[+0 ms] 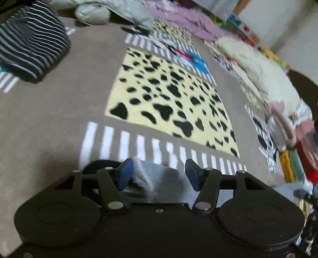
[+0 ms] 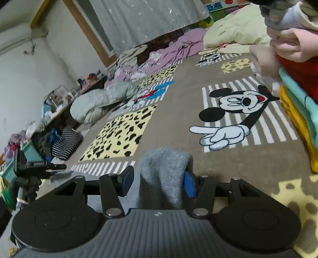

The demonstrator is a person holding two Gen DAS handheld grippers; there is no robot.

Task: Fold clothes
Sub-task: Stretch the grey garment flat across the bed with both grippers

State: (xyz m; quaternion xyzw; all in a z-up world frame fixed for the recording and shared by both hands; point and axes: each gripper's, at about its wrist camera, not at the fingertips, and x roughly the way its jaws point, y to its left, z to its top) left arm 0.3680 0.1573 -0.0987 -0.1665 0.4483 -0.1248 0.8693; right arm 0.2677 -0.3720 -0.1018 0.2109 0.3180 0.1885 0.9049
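Now, through the left wrist view, a grey knit garment is seen lying slack between the spread jaws of the left gripper, low over the carpet; it is judged soft and light. Through the right wrist view, the garment is seen draped between the parted jaws of the right gripper, touching one pad; a hem or corner is judged the best hold.

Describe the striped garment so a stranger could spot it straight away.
Start at the yellow, black-spotted square of the brown cartoon rug. Look to its far left corner, near the pale grey-green quilt. There lies the striped garment, a rumpled heap and the only navy cloth with thin white stripes.
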